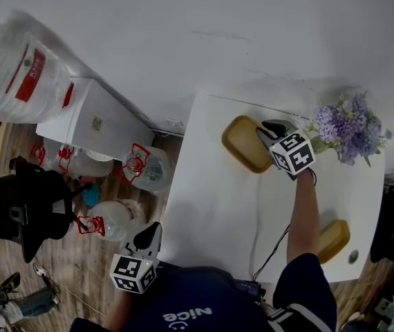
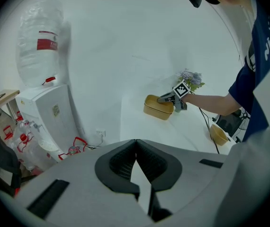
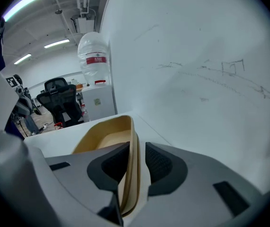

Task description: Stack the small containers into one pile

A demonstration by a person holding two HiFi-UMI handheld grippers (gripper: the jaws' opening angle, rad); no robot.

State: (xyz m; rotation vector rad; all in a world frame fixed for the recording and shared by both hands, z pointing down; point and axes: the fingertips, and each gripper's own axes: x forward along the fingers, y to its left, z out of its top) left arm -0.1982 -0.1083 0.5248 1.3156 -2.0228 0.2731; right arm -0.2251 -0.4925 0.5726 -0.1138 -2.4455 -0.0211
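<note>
Checking the right gripper view first, we find the right gripper [image 3: 137,148] with its jaws slightly apart astride one wall of a tan container [image 3: 104,138]. A gap shows beside the right pad, so nothing is clamped. The head view does not show that gap. It shows instead that this container sits at the far left of the white table [image 1: 211,206], with a second tan container [image 1: 334,239] well apart at the near right edge.

Only the left gripper view shows the left gripper [image 2: 136,143] with jaws closed together and empty; it hangs off the table's near left corner.

Purple flowers [image 1: 345,126] stand just beside the right gripper. A black cable [image 1: 259,213] crosses the table. Beyond the table's left side stand a water dispenser [image 1: 93,120] and an office chair [image 1: 31,203].

Count: two containers, one flower bunch, three floor bottles [image 1: 145,166].
</note>
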